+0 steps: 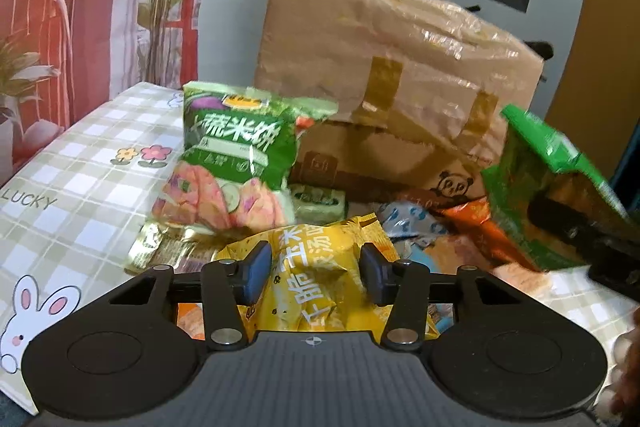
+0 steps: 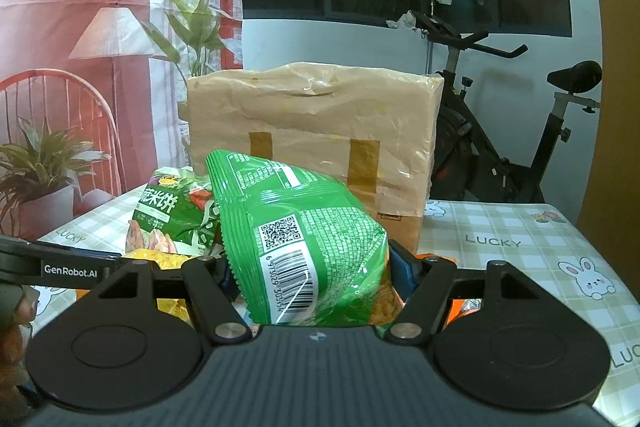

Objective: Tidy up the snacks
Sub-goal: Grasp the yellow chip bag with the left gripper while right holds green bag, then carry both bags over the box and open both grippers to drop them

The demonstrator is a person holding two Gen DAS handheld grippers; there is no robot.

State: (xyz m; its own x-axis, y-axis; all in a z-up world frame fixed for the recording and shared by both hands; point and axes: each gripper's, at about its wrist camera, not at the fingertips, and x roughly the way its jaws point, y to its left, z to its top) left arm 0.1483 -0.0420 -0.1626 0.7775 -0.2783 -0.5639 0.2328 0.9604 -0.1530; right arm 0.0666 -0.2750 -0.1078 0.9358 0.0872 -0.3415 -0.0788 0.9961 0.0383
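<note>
Sorting snacks beside the cardboard box (image 2: 312, 131), centre frame, likely their destination.
Right gripper (image 2: 316, 275) clamps the green bag (image 2: 304, 239), lifted clear of the pile; left gripper (image 1: 316, 267) pinches the yellow packet (image 1: 316, 267) low centre, apparently to lift it.

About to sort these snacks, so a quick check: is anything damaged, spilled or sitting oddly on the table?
Nothing spilled. The cardboard box looks battered: crumpled wrapping, patched with tape strips. The snack packets lie jumbled against it, a green rice-cracker bag leaning on top.
</note>
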